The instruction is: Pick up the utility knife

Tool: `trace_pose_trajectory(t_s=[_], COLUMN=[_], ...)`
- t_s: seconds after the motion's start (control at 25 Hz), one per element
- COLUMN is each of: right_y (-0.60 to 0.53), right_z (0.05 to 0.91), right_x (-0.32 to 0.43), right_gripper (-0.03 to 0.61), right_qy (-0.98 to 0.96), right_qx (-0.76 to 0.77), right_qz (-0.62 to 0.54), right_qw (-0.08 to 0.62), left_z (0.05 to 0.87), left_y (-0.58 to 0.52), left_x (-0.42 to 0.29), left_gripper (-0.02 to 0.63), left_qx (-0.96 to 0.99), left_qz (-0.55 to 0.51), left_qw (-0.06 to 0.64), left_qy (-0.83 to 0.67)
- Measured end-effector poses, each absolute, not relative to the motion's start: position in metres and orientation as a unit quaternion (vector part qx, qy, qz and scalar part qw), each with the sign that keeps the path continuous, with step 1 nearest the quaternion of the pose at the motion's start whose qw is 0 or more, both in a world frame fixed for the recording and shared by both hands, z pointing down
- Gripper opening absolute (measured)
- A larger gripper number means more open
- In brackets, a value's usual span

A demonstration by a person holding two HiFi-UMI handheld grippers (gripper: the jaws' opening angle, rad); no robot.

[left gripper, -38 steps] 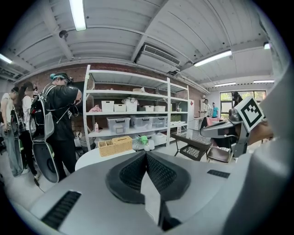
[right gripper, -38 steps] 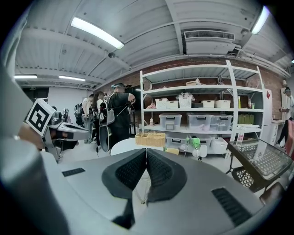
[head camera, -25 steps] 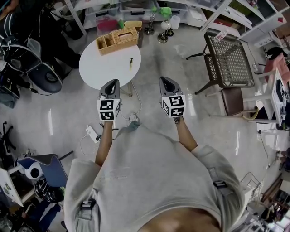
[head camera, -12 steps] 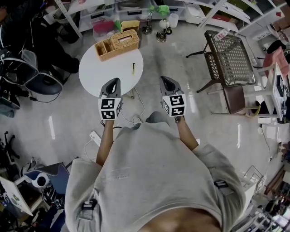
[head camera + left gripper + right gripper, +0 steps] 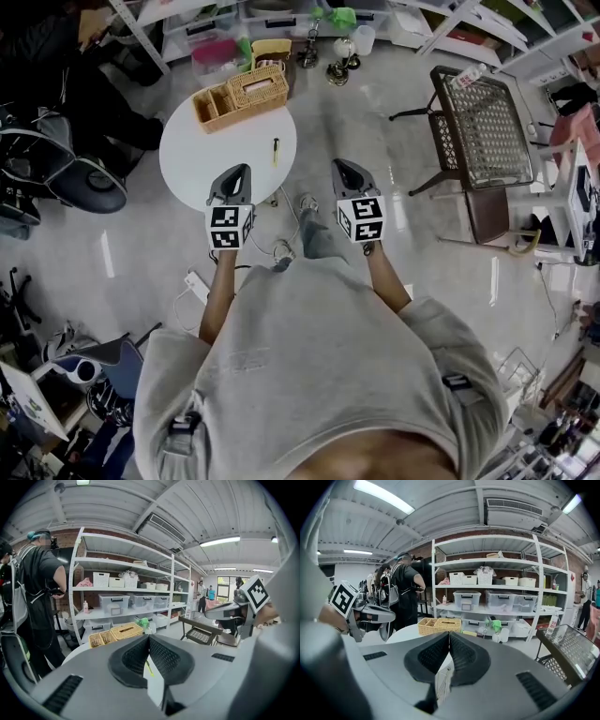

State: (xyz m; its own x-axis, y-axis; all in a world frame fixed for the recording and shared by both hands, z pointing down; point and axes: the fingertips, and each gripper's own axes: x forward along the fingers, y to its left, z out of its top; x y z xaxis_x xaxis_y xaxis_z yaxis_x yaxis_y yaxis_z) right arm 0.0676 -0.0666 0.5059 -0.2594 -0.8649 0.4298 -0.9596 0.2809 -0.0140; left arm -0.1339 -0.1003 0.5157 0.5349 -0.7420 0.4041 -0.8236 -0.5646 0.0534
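Glossy grey workshop floor (image 5: 375, 122), round white table (image 5: 202, 155) at 11 o'clock. I note the table is nearer than a second ago. Slim yellow-and-black utility knife (image 5: 275, 150) lies on table's near side, 1 o'clock of left gripper (image 5: 239, 172). Left gripper and right gripper (image 5: 339, 166) both closed, empty. Approach under way; jaws need opening before grasp.

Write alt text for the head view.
Seen from above, a person holds the left gripper and right gripper, both shut, toward a round white table bearing a small utility knife and a wicker organizer.
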Motion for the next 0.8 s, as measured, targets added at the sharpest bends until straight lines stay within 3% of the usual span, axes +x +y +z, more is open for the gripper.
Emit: trace_pose_trajectory(t_s=[0.8], right_y=[-0.226], right_z=[0.525], right_x=[0.098], right_gripper=[0.032], right_qy=[-0.844], right_qx=[0.486], right_qz=[0.152], right_qw=[0.168], left_z=[0.525], left_y=[-0.203], left_x=[-0.105], left_gripper=[0.02], left_qx=[0.807], left_qz=[0.206], left_qw=[0.138], left_qy=[-0.537])
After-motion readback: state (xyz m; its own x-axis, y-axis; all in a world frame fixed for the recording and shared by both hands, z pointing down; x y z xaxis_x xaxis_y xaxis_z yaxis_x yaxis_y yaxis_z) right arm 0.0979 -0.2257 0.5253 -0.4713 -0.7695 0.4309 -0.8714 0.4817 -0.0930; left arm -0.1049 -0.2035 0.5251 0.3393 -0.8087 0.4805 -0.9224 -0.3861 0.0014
